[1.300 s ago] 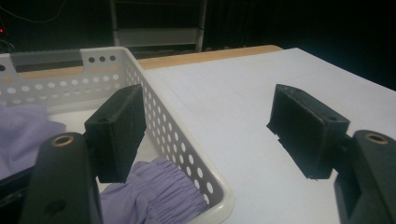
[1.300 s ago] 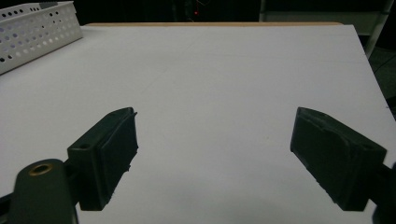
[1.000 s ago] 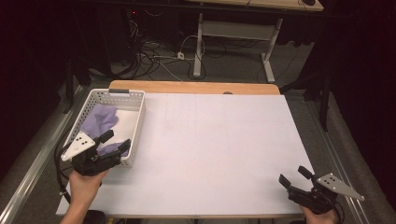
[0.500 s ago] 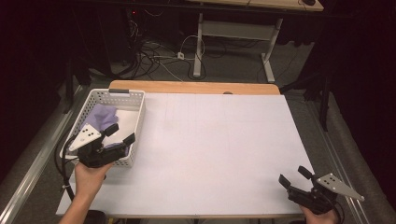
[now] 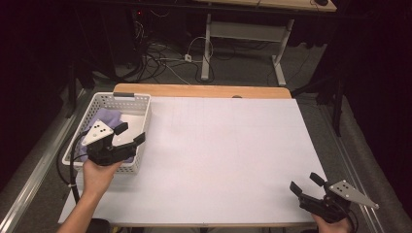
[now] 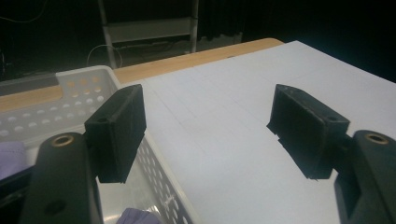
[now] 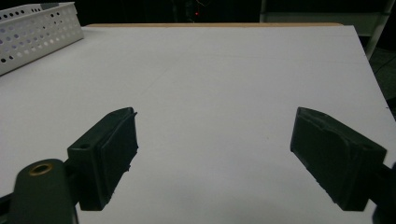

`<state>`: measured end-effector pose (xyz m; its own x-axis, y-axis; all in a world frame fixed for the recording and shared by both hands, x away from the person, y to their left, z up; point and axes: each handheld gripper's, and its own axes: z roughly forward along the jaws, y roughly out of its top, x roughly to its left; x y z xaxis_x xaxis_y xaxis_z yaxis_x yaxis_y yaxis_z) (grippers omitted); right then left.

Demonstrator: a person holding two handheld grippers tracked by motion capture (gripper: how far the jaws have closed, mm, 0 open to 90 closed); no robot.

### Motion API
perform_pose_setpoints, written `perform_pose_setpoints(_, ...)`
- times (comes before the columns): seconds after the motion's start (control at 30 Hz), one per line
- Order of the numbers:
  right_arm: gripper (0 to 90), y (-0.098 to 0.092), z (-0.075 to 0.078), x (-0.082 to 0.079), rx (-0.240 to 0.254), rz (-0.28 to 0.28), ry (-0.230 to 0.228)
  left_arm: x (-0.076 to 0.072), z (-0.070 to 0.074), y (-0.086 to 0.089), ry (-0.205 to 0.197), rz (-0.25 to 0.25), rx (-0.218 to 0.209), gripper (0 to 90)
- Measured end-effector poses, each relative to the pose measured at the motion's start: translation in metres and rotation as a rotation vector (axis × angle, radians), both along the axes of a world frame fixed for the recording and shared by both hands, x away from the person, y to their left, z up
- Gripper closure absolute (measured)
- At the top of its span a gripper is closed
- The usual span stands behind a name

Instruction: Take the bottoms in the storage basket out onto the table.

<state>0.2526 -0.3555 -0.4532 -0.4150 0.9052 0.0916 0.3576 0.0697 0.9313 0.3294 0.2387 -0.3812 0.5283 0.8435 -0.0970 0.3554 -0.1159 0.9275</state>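
A white perforated basket [image 5: 142, 104] stands at the table's left edge with a lilac cloth [image 5: 105, 118] inside. My left gripper [image 5: 130, 134] hovers over the basket's near right part, open, nothing between its jaws. In the left gripper view the same gripper [image 6: 208, 126] straddles the basket's right wall [image 6: 161, 163], and bits of the lilac cloth [image 6: 135, 217] lie below. My right gripper [image 5: 306, 183] rests at the table's near right corner, open and empty. In the right gripper view that gripper [image 7: 212, 154] faces bare white table [image 7: 210, 84].
The white table top [image 5: 228, 145] has a wooden strip [image 5: 204, 91] along its far edge. Cables and desk legs [image 5: 209, 43] lie on the dark floor beyond. The basket [image 7: 32, 28] sits at the far left in the right gripper view.
My left gripper has risen and shifted away from the near edge, further over the basket, still open. The right gripper has stayed put.
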Motion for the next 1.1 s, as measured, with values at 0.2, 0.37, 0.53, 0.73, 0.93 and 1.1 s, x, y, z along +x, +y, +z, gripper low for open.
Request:
perform_pose_setpoints(0.2, 15.6, 0.000, 0.000, 0.000, 0.002, 0.001, -0.001, 0.007, 0.005, -0.003, -0.003, 0.005, 0.023, 26.3)
perform_pose_setpoints(0.37, 15.6, 0.000, 0.000, 0.000, 0.001, 0.001, 0.000, 0.011, 0.008, -0.005, 0.007, 0.007, 0.045, 26.2)
perform_pose_setpoints(0.53, 15.6, -0.001, 0.000, 0.000, 0.008, -0.001, 0.000, 0.020, 0.013, -0.003, 0.036, 0.024, 0.068, 26.2)
perform_pose_setpoints(0.73, 15.6, 0.000, 0.000, 0.000, 0.004, 0.000, -0.002, 0.028, 0.019, -0.002, 0.072, 0.034, 0.102, 26.3)
perform_pose_setpoints(0.93, 15.6, -0.001, 0.000, 0.000, 0.009, -0.001, 0.000, 0.038, 0.025, 0.001, 0.115, 0.061, 0.158, 26.2)
perform_pose_setpoints(1.1, 15.6, 0.000, 0.000, 0.000, 0.005, 0.000, -0.001, 0.043, 0.025, 0.007, 0.160, 0.087, 0.156, 26.2)
